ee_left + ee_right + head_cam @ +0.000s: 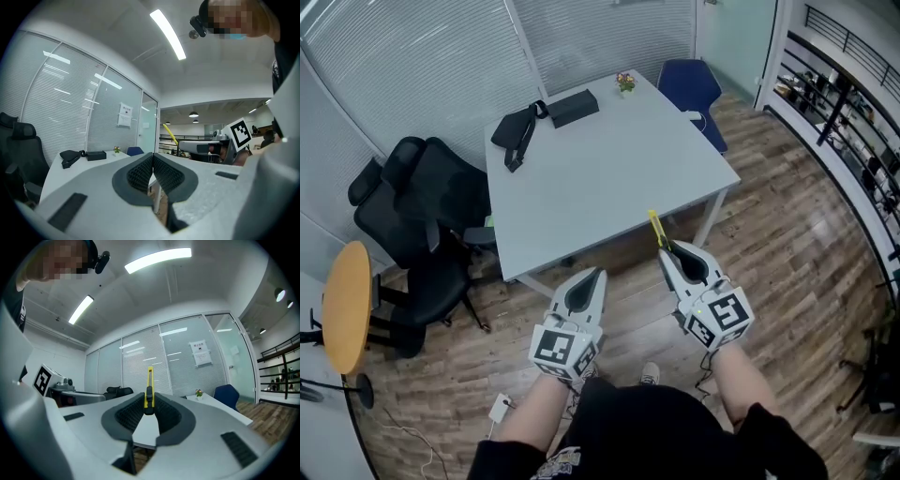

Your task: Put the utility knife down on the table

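A yellow utility knife [657,230] stands upright between the pads of my right gripper [667,251], which is shut on its lower end; the blade end sticks out past the fingertips. In the right gripper view the knife [149,385] rises from the right gripper [148,408] in front of the white table [145,430]. My left gripper [598,274] is shut with nothing between its pads and hovers beside the right one, just short of the table's [609,178] near edge. The left gripper view shows the left gripper [152,158], with the right gripper [197,146] and the knife [170,133] to its right.
At the table's far end lie a black bag [517,131], a black box [574,107] and a small flower pot [625,82]. A blue chair [694,84] stands at the far right corner, black office chairs [422,206] at the left, and a round wooden table [347,305] further left.
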{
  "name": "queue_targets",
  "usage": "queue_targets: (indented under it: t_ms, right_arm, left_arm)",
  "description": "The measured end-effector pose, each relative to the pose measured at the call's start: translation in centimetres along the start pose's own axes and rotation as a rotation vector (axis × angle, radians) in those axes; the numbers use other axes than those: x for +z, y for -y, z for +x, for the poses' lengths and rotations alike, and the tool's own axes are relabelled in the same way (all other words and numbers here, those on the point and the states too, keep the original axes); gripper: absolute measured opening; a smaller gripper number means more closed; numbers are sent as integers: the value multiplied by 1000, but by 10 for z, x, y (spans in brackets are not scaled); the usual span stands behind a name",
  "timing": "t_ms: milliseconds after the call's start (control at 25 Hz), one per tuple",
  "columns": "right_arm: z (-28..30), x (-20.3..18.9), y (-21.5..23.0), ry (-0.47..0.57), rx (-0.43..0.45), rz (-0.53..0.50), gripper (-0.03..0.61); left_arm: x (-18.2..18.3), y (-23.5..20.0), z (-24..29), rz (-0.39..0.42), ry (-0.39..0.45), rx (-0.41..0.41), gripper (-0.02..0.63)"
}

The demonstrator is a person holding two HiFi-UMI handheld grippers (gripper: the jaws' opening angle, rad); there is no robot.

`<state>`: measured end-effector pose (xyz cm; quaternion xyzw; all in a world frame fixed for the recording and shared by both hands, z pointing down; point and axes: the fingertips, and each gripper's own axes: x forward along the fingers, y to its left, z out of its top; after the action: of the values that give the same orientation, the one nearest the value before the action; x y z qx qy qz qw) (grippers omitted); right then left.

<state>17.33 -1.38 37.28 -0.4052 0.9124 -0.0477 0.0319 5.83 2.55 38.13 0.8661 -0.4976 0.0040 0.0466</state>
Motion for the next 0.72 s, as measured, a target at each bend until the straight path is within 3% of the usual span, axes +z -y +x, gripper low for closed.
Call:
queue_targets:
  t_ms: [360,720]
  right_arm:
    - [38,-4,17,-16,-30,-4,68]
    - [116,-4,22,-31,-106,-21,69]
  left_arm:
    - [1,-36,26,-22,12,-17,5]
    - [6,-113,57,-47,14,-91,5]
